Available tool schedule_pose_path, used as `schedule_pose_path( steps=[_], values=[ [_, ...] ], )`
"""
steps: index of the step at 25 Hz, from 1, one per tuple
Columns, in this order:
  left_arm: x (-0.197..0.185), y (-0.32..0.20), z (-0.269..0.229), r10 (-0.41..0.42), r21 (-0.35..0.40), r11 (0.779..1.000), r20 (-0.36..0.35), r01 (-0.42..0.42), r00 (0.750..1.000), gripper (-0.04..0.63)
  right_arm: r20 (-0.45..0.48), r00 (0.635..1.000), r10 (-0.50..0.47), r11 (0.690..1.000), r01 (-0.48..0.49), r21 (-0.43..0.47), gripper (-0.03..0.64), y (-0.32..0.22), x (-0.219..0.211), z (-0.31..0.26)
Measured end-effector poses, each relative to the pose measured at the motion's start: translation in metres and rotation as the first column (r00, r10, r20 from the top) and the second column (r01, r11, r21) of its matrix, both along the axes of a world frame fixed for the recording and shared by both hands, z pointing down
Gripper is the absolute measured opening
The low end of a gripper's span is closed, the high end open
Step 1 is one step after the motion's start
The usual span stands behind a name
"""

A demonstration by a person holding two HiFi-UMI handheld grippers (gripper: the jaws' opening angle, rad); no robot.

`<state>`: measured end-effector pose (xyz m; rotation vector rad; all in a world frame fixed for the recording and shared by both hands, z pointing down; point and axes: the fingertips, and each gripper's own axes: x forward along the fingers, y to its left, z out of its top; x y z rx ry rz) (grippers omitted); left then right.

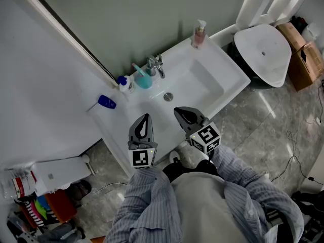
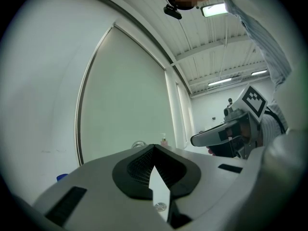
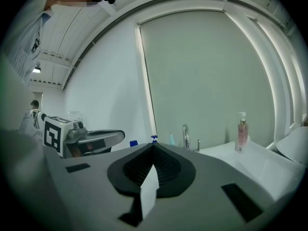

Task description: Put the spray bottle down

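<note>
Two claws, both pressed shut with nothing between the jaws, hover over the near edge of the white sink [image 1: 230,72]. Your left claw [image 1: 145,118] and your right claw [image 1: 179,112] sit side by side, pointing toward the basin's drain [image 1: 168,96]. The spray bottle [image 1: 123,83], white with a blue head, stands upright at the sink's back left corner. It is well apart from both claws and just beside a teal cup [image 1: 143,80] holding a toothbrush. The tap [image 1: 156,65] rises at the middle of the back edge, and a pink pump bottle [image 1: 199,34] stands at the back right corner. A small blue object [image 1: 107,102] shows by the left edge; what it is cannot be told. Beyond the sink's right edge a white toilet [image 1: 263,47] stands on the grey floor, with a cardboard box [image 1: 304,54] beside it. Your striped sleeves [image 1: 152,201] fill the bottom of the head view.
</note>
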<state>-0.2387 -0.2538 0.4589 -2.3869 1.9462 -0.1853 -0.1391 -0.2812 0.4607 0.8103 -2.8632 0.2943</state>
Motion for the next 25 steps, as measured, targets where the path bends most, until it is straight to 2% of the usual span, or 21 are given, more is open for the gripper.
schedule_pose_path(
  steps=[25],
  values=[
    [0.002,0.022,-0.003,0.001,0.004,1.000,-0.021,-0.001,1.000,0.002,0.016,1.000,-0.010,1.000,0.010,0.006,0.015,0.023,-0.005,-0.007]
  ],
)
